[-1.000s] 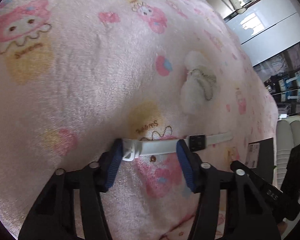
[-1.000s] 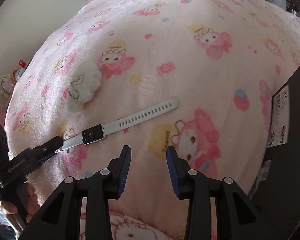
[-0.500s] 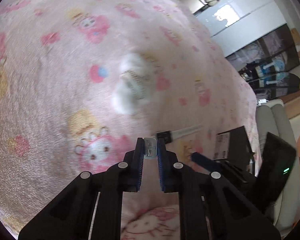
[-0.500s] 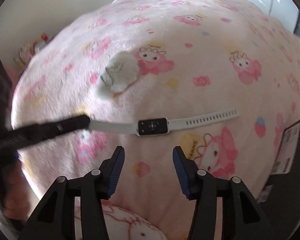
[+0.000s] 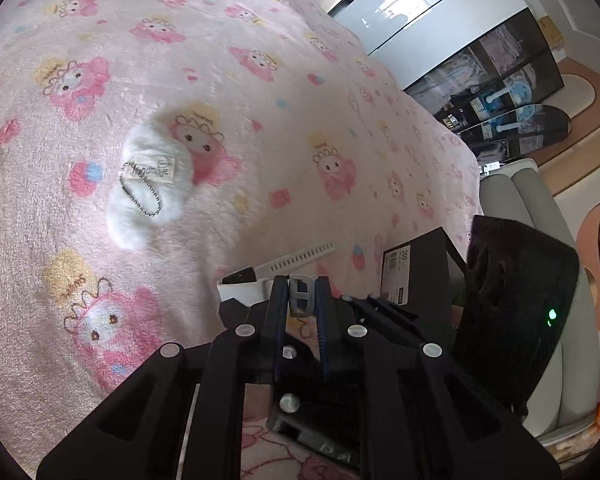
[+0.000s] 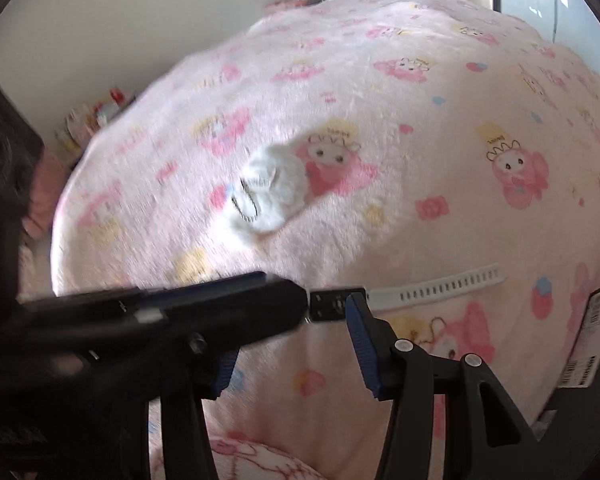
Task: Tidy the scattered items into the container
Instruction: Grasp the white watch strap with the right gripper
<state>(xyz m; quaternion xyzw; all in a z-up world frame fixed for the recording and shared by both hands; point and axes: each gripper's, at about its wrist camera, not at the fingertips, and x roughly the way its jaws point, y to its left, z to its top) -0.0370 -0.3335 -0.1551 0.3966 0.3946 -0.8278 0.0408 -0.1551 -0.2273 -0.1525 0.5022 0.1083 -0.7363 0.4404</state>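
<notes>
Pink blanket [image 5: 260, 120], watch [image 5: 300, 300] buckle-end between left claw [image 5: 300, 304] tips.

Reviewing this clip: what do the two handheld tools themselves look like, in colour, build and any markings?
Both match. The left tool is matte black plastic with angular, triangular cut-out linkage arms, round silver rivets at the joints, and ribbed blue pads on the inner finger faces. The right tool has the same black frame, silver rivets and blue pads. No cables, logos or sleeves are visible.
</notes>
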